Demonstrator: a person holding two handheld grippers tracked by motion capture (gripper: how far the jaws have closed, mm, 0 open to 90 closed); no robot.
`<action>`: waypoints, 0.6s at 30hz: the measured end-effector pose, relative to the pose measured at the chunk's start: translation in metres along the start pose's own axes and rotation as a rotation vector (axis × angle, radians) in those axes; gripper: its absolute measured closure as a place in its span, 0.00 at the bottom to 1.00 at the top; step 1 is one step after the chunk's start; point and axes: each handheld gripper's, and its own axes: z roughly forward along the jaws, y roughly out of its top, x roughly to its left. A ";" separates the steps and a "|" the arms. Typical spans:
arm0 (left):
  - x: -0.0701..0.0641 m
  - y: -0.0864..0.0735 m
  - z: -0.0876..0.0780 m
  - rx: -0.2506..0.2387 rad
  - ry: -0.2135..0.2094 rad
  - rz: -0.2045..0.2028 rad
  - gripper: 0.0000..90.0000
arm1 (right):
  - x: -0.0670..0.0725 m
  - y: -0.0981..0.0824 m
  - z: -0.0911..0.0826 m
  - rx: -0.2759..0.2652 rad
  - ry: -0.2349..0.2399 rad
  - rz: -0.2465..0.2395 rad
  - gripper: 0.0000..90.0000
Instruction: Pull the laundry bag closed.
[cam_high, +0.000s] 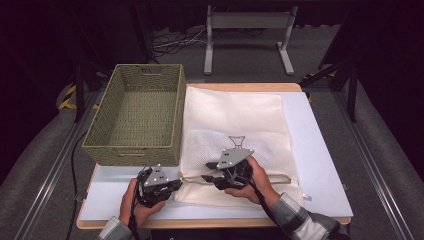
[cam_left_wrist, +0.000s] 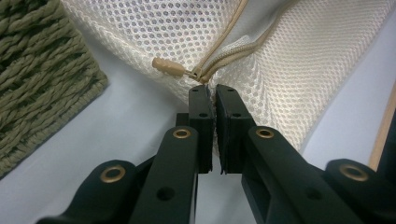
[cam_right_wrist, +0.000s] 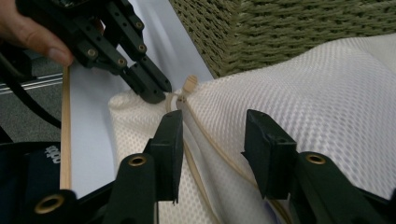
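A cream mesh laundry bag (cam_high: 235, 125) lies flat on the white table top, its zipper edge along the near side. My left gripper (cam_left_wrist: 214, 93) is shut on the bag's near left corner, pinching the fabric just behind the tan zipper pull (cam_left_wrist: 166, 66). In the high view the left gripper (cam_high: 176, 186) sits at that corner. My right gripper (cam_right_wrist: 212, 126) stands open just right of it, its jaws apart on either side of the zipper line, not pressing on the mesh (cam_right_wrist: 327, 93). The zipper pull (cam_right_wrist: 188, 85) lies a little ahead of its fingertips.
A woven olive basket (cam_high: 135, 115) with nothing in it stands at the left, its near wall (cam_left_wrist: 37, 79) close beside the bag's corner. The white table top (cam_high: 320, 150) shows bare right of the bag. The table's wooden front edge (cam_high: 210, 222) runs close under both hands.
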 end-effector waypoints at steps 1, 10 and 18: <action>0.000 0.000 0.000 -0.002 -0.002 -0.001 0.95 | 0.001 0.003 0.004 -0.002 0.011 0.005 0.66; 0.002 -0.002 -0.002 -0.016 -0.018 -0.020 0.95 | 0.006 0.023 0.039 0.009 0.053 0.021 0.71; 0.000 -0.002 -0.001 -0.014 -0.012 -0.005 0.95 | 0.003 0.031 0.068 0.054 0.059 0.062 0.74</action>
